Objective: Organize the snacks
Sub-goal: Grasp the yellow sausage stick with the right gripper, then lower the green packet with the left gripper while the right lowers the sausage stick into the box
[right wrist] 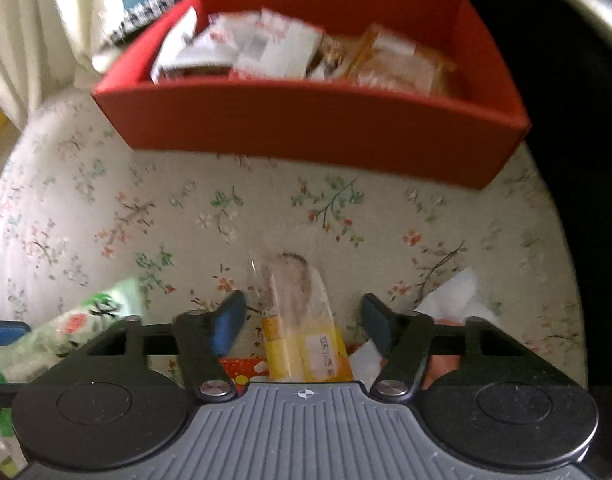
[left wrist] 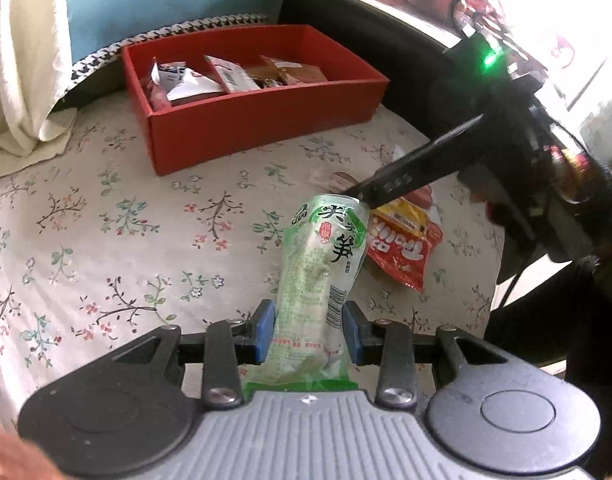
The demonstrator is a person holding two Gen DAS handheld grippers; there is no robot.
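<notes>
My left gripper [left wrist: 308, 330] is shut on a green snack packet [left wrist: 322, 264] and holds it above the floral tablecloth; the packet also shows at the left of the right wrist view [right wrist: 74, 328]. My right gripper [right wrist: 302, 320] is open, its fingers on either side of a yellow and clear snack packet [right wrist: 302, 320] that lies on the cloth. In the left wrist view the right gripper [left wrist: 402, 180] reaches over a red snack bag [left wrist: 402, 252]. A red box [left wrist: 266, 116] with several packets inside stands at the back, also in the right wrist view [right wrist: 314, 124].
The table has a floral cloth [left wrist: 106, 240]. A white cloth [left wrist: 22, 80] hangs at the left. A dark cabinet [left wrist: 366, 12] stands behind the box at the right. A white wrapper [right wrist: 450, 292] lies by my right finger.
</notes>
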